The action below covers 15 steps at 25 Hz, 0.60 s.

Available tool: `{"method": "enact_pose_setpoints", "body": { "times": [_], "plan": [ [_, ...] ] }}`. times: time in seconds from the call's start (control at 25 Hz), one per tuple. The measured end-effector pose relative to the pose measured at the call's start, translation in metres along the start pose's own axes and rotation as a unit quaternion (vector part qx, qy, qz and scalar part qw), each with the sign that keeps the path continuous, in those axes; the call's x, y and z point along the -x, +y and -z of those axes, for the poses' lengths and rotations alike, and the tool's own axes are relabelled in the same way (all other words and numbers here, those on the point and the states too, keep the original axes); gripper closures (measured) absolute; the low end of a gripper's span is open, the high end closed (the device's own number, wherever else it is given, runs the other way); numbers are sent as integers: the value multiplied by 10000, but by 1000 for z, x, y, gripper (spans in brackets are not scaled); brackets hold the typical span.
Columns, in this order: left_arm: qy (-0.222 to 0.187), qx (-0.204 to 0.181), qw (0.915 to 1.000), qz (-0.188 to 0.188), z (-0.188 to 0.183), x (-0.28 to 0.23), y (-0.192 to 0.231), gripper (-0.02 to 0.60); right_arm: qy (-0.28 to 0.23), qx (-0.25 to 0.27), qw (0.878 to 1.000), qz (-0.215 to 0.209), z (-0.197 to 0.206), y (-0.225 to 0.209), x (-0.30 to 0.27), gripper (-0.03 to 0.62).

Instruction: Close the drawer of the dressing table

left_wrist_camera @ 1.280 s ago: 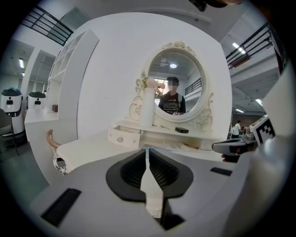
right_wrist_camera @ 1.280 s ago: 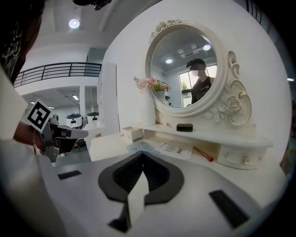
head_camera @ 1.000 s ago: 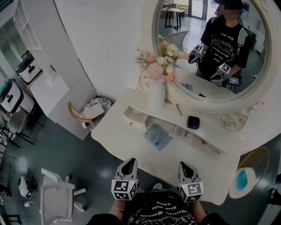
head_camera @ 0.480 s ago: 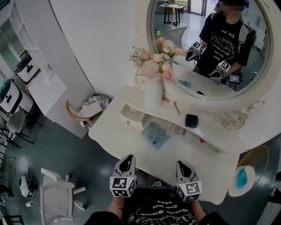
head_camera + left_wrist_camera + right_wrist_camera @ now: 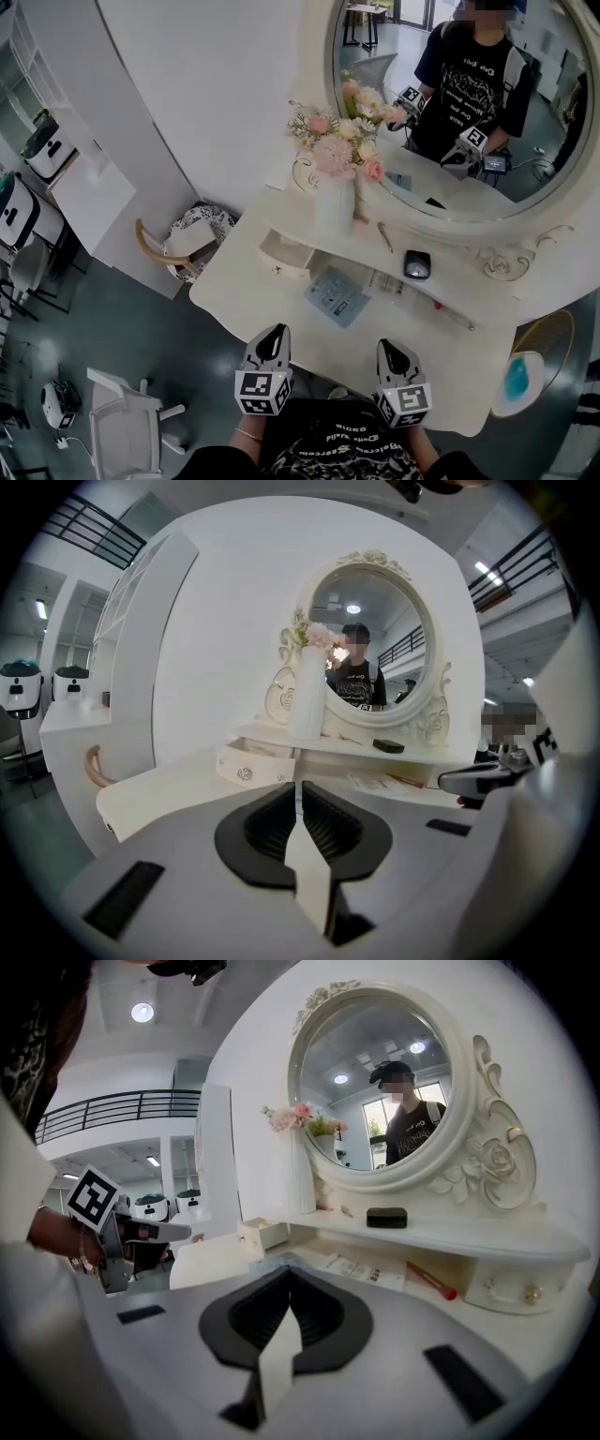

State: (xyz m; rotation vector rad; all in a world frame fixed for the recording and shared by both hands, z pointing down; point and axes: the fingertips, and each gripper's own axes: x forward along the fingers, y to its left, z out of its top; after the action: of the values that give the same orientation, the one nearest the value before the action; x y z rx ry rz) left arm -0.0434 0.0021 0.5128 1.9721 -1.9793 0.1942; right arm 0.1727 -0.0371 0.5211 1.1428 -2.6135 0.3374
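Left tool (image 5: 273,339) and right tool (image 5: 393,352) are side by side near the front edge of the table (image 5: 246,298), touching nothing. Both have jaws together, nothing between them. Drawer (image 5: 284,253) is pulled out, open, at the left end of the raised shelf, just below-left of the white vase (image 5: 335,206), well apart from both tools. Blue booklet (image 5: 336,295) lies on the table beside it.

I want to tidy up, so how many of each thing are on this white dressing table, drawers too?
Vase of flowers: 1
Black case: 1
Thin metal thing: 1
Red pen: 1
Papers: 2, the blue booklet and the white leaflet
Small drawers: 2, the open drawer and the shut drawer
Total: 8
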Motion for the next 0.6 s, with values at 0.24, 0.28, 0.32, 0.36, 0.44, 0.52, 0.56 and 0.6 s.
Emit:
{"method": "enact_pose_setpoints", "body": {
  "times": [0.24,0.28,0.32,0.36,0.44,0.52,0.56,0.6],
  "plan": [
    [49,68,9999,56,-7,-15,27,548,70,67,9999,-38,-10,18,-29,583],
    [57,84,9999,53,-8,-18,32,546,72,62,9999,-44,-12,21,-33,583],
    [70,95,9999,54,-8,-21,36,546,79,64,9999,-42,-13,23,-38,583],
    [86,99,9999,64,-9,-24,41,546,89,68,9999,-32,-15,24,-42,583],
    [113,96,9998,105,-10,-32,48,548,109,85,9999,11,-17,26,-51,583],
    [148,85,9997,155,-12,-39,56,546,128,92,9998,73,-19,27,-59,583],
    [171,77,9997,184,-13,-43,59,546,135,89,9998,109,-20,28,-62,583],
    [197,69,9995,217,-14,-47,62,546,139,84,9998,146,-20,28,-65,583]
  ]
}}
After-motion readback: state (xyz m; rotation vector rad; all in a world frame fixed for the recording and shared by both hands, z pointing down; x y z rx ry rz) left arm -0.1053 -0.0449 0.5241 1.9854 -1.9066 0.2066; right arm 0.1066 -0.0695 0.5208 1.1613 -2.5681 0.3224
